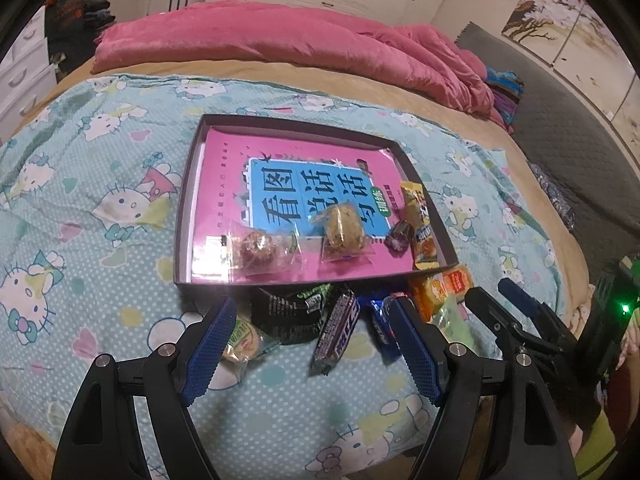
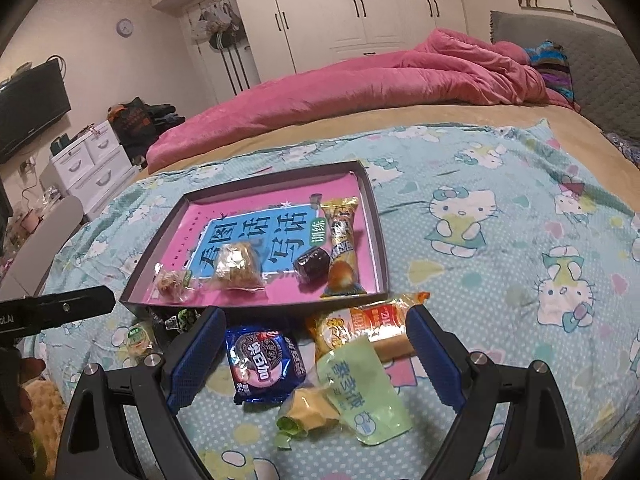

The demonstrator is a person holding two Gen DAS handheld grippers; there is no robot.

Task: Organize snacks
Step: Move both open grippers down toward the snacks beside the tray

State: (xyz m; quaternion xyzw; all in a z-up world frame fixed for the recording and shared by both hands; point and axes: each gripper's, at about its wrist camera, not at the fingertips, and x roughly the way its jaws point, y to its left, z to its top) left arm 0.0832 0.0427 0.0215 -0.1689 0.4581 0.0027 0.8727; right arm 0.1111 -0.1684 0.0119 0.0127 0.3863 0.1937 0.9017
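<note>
A shallow dark box (image 1: 182, 216) (image 2: 380, 232) lies on the bed with a pink book as its floor. On the book lie a round brown pastry (image 1: 256, 250), a wrapped cake (image 1: 344, 232) (image 2: 238, 266), a dark candy (image 1: 400, 236) (image 2: 311, 265) and a long yellow packet (image 1: 420, 224) (image 2: 342, 248). Loose snacks lie before the box. My left gripper (image 1: 316, 312) stands open above a black-green packet (image 1: 292, 312) and a chocolate bar (image 1: 336, 328). My right gripper (image 2: 316, 316) is open over a blue cookie packet (image 2: 264, 360), an orange packet (image 2: 376, 324) and a pale green pouch (image 2: 360, 388). Neither holds anything.
A small round pastry with a green label (image 1: 240, 340) (image 2: 138, 340) lies left of the pile. The bed has a cartoon-cat sheet (image 2: 500, 280) and a bunched pink quilt (image 1: 280, 40) behind the box. White drawers (image 2: 92, 164) stand beyond the bed's left edge.
</note>
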